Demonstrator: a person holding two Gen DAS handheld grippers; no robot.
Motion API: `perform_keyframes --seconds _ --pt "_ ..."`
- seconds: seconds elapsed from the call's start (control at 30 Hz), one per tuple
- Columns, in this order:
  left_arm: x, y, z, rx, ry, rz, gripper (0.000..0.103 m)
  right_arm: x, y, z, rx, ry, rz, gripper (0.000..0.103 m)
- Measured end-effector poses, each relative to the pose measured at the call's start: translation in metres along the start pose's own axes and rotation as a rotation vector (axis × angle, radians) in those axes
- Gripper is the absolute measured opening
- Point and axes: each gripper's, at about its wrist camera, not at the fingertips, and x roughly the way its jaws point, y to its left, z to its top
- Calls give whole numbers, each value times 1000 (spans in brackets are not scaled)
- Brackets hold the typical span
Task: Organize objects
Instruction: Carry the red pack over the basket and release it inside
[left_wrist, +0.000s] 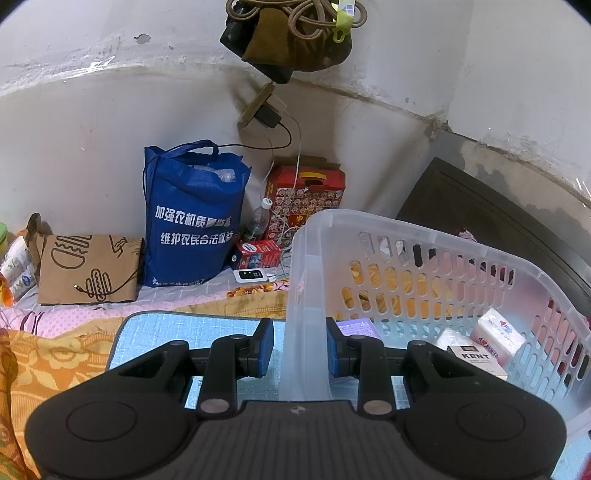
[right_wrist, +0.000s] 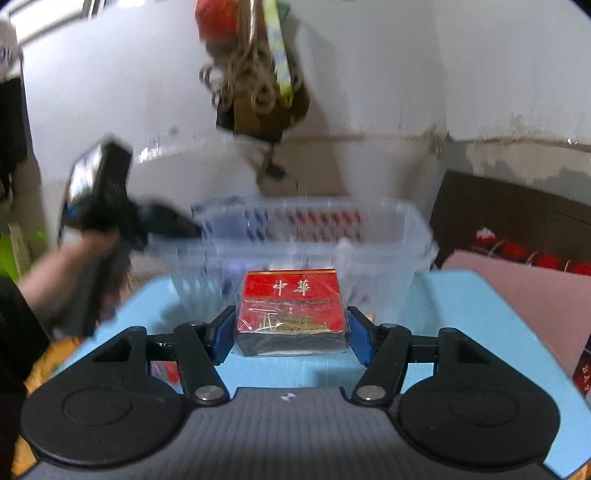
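Observation:
A clear plastic basket (left_wrist: 436, 236) stands tilted on a light blue mat (left_wrist: 166, 328). My left gripper (left_wrist: 300, 345) straddles the basket's near wall, one pad on each side, with small gaps showing; I cannot tell if it grips. Inside lie a KENT box (left_wrist: 474, 356), white tissue packs (left_wrist: 498, 332) and a purple box (left_wrist: 356, 326). In the right wrist view my right gripper (right_wrist: 291, 334) is shut on a red cigarette pack (right_wrist: 291, 308), held above the mat (right_wrist: 461, 314) just before the blurred basket (right_wrist: 388, 236). The left gripper (right_wrist: 147, 225) shows at the basket's left rim.
Against the wall stand a blue tote bag (left_wrist: 192, 218), a red patterned box (left_wrist: 306, 195), a bottle (left_wrist: 258, 221), a small red box (left_wrist: 258, 254) and a brown paper bag (left_wrist: 88, 269). A dark headboard (left_wrist: 498, 221) is at right. Cords and bags (left_wrist: 291, 33) hang overhead.

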Motion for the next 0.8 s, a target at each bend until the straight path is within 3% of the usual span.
perform_keyframes --seconds 0.27,0.4,0.5,0.8 --pt "0 0 0 -5 2 -1 34 -1 -10 46 5 -132 -13 65" --pt "0 -1 -1 -10 3 -6 34 32 -18 71 17 -110 -15 65" --pt "1 -2 0 -9 3 -6 34 57 -18 80 -16 -99 -69 65" --pt "1 -1 -1 -1 2 -9 34 96 -24 77 -34 -54 -93 66"
